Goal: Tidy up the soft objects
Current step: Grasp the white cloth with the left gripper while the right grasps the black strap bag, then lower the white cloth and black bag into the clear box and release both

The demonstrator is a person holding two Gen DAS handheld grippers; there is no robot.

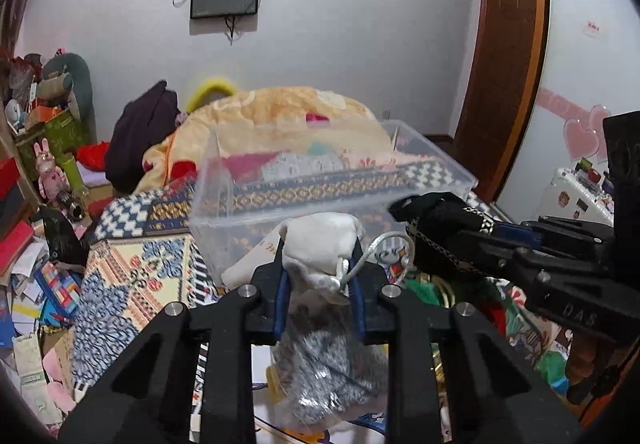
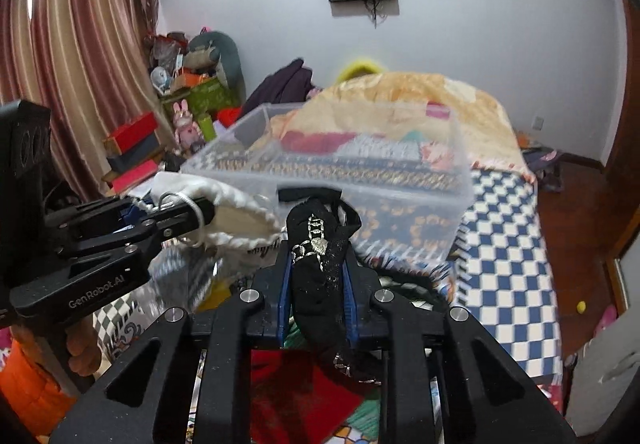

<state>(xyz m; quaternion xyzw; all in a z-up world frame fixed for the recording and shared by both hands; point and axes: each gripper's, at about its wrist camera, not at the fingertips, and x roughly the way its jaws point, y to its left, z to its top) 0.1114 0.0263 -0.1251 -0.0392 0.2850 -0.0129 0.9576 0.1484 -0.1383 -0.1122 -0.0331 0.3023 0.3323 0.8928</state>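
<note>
We've got a bed (image 2: 516, 244) with a checked blue-and-white cover filling most of the scene, a rumpled orange blanket (image 1: 288, 112) heaped at its far end. On the bed sits a clear plastic bin (image 1: 432, 172), lid off, its near rim just ahead of both grippers. There's open floor to the right of the bed; the left side is crowded with boxes and papers.

The left gripper (image 1: 320, 272) is clamped narrow on a cream drawstring pouch (image 1: 320, 240), lumpy and soft, white cord looping out to the right, with a crinkly see-through bag of something grey hanging below. It hangs just short of the bin's near wall. The right gripper (image 2: 316, 264) is pinched on a black cloth (image 2: 316, 284) with silvery glitter trim, limp and dangling, also right at the bin's near edge.

Readable writing: "GenRobot.AI" on the left gripper's side in the right view, "DAS" on the right gripper's side in the left view.
</note>
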